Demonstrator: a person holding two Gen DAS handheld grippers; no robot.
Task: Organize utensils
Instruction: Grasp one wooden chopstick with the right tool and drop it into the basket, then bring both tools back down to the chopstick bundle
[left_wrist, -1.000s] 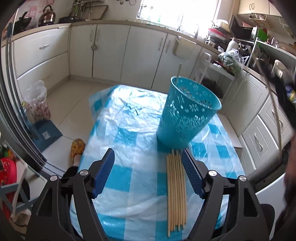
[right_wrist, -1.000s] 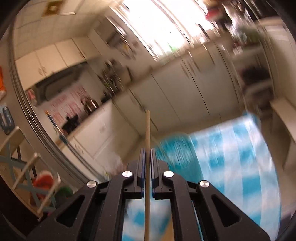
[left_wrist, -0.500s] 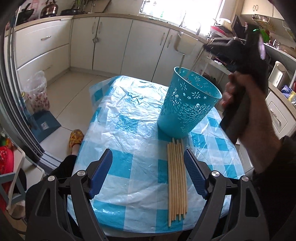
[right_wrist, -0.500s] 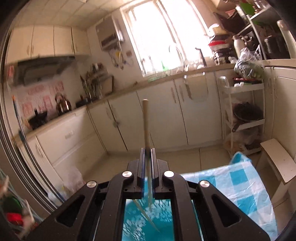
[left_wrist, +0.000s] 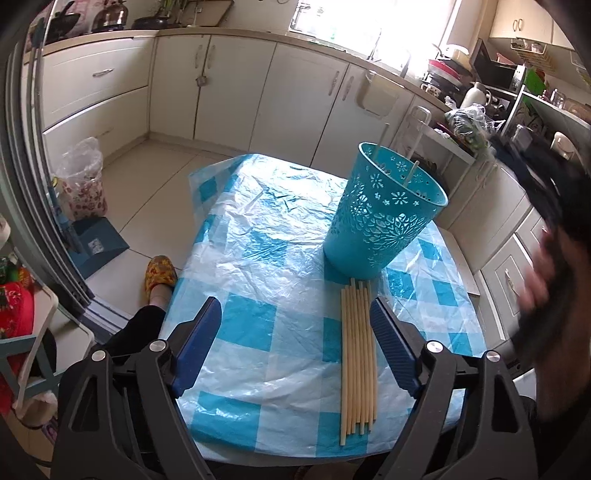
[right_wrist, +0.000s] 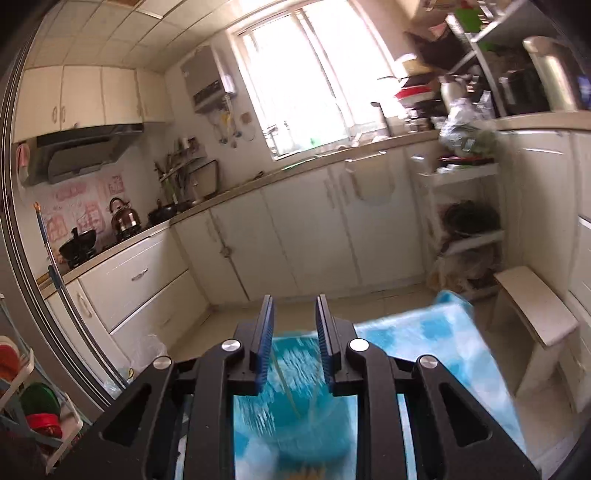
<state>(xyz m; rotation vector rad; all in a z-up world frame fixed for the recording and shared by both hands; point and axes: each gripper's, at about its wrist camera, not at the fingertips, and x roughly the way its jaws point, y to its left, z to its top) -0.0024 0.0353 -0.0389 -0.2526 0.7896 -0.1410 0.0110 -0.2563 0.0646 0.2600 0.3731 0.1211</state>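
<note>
A teal perforated basket (left_wrist: 384, 210) stands upright on the blue-checked tablecloth (left_wrist: 258, 258). Two chopsticks (left_wrist: 410, 172) lean inside it. Several wooden chopsticks (left_wrist: 357, 362) lie side by side on the cloth just in front of the basket. My left gripper (left_wrist: 295, 332) is open and empty, low over the table's near edge, with the chopstick bundle just inside its right finger. My right gripper (right_wrist: 293, 325) is open and empty, above the basket (right_wrist: 291, 406), which appears blurred below it with chopsticks inside. In the left wrist view my right hand is a blur at the right edge.
White kitchen cabinets (left_wrist: 236, 85) run along the far wall. A white stool (right_wrist: 532, 325) stands beside the table's far right. A shelf rack with pots (right_wrist: 469, 221) is at the right. A plastic bag (left_wrist: 79, 181) and a slipper (left_wrist: 159, 273) lie on the floor at left.
My right gripper opened and let its chopstick drop into the basket, then pulled back to the right. The left gripper stayed open and hardly moved.
</note>
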